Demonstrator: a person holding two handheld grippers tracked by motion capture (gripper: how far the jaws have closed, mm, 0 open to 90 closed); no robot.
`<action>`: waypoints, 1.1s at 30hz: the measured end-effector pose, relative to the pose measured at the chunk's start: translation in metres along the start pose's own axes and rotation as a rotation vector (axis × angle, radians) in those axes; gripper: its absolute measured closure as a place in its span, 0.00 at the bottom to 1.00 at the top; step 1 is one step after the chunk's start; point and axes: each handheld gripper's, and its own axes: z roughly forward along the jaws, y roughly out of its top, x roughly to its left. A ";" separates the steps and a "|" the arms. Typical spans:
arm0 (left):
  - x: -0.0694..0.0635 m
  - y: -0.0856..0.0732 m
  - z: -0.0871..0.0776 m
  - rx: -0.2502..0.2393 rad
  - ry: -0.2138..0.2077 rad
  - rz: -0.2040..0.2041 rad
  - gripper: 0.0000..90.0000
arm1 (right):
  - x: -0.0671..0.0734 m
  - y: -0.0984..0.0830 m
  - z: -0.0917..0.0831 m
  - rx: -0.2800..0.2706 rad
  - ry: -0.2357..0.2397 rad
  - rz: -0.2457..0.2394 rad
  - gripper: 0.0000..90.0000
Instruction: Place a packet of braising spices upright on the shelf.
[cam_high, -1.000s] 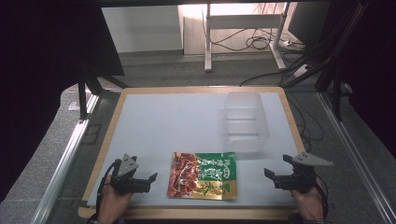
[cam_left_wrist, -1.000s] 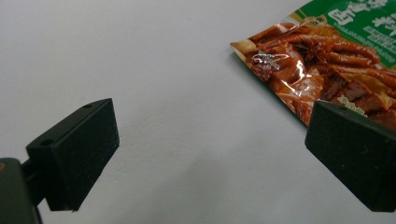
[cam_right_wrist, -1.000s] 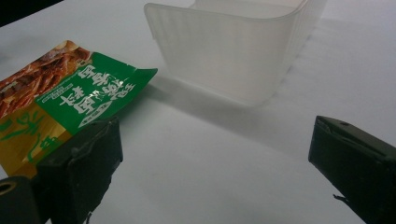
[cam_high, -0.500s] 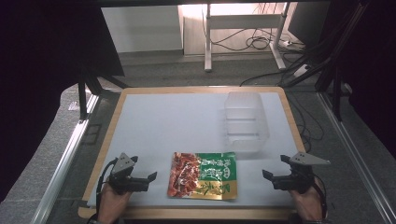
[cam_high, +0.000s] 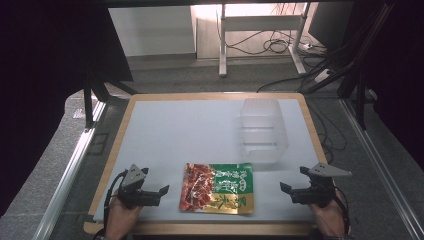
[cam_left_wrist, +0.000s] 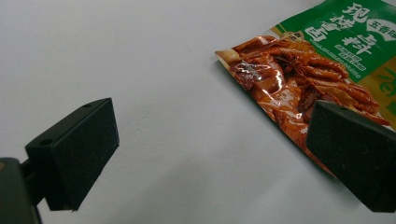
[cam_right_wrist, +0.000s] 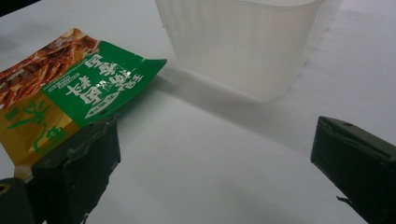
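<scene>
White surface, matte, framed by a light wooden edge, carrying two items; glossy foil snack packet, printed red-brown with a food photograph on its left half and green with white characters on its right half, a yellow band along the near right corner, lying flat near the front edge of the surface, midway between the two grippers and touched by neither; clear plastic container, rectangular, ribbed walls, open top, standing upright just behind the packet's right corner and toward the right side of the surface, close to the packet but apart from it; left gripper, black, held in the person's left hand at the front left, its fingers spread wide and holding nothing, pointed toward the packet's red end, which in the left gripper view lies partly behind the right-hand finger; right gripper, black with a grey three-cornered plate on top, held in the person's right hand at the front right, its fingers likewise spread wide and empty, aimed at the gap between the packet's green end and the container as seen in the right gripper view
</scene>
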 end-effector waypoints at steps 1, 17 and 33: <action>0.000 0.000 0.000 0.000 0.000 0.000 0.03 | 0.000 0.000 0.000 0.000 0.000 0.000 0.02; 0.002 -0.001 0.000 -0.009 0.013 -0.003 0.01 | 0.005 0.000 0.007 0.022 0.034 0.005 0.00; -0.001 0.001 0.002 0.021 0.003 -0.005 0.02 | 0.022 0.005 0.023 0.055 0.094 -0.030 0.01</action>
